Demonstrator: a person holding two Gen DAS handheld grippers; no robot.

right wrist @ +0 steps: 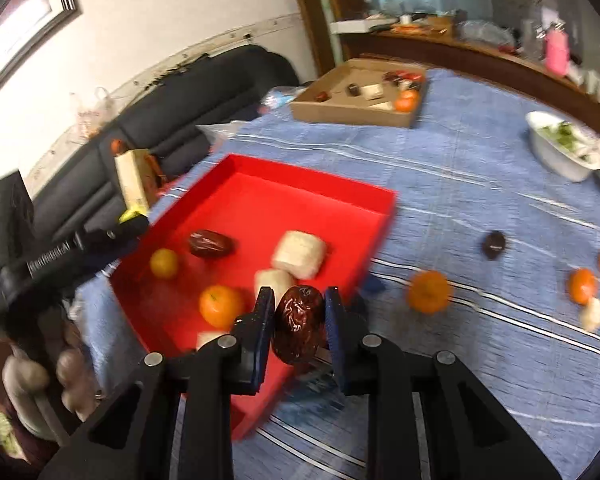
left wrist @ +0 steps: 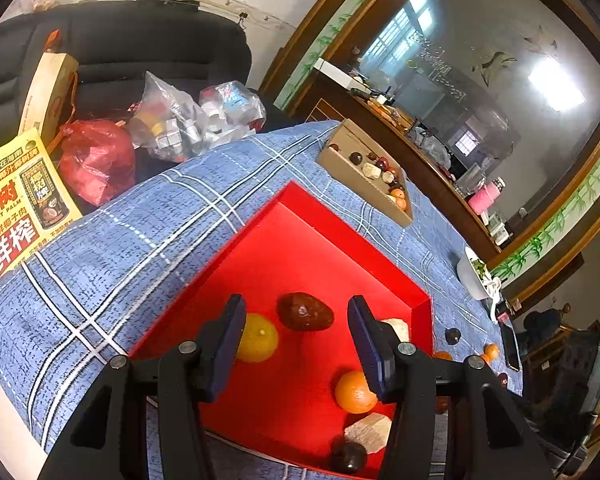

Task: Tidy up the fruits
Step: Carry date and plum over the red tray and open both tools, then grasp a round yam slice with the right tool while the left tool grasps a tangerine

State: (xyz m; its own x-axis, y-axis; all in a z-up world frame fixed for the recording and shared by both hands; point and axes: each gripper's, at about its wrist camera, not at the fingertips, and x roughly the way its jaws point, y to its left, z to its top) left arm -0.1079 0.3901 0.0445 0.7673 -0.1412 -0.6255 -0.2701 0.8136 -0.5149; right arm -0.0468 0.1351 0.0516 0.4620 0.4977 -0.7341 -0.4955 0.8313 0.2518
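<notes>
I have a red date [right wrist: 299, 323] pinched between my right fingers [right wrist: 263, 320], closed snug on its sides so it hangs upright just above the near rim of the red tray [right wrist: 308, 178], ready to go in with the rest. Already lying in the tray are another date [right wrist: 211, 243], two small oranges [right wrist: 220, 306], and pale blocks that may be cut sugarcane, though the blur leaves me unsure. More oranges [right wrist: 429, 291] and a dark fruit [right wrist: 493, 245] wait on the blue cloth toward the table's right edge, well apart from the tray.

My left gripper [left wrist: 296, 340] hovers tilted down over the tray's near corner, its fingers spread wide and holding nothing, so it stays clear of the drop.
</notes>
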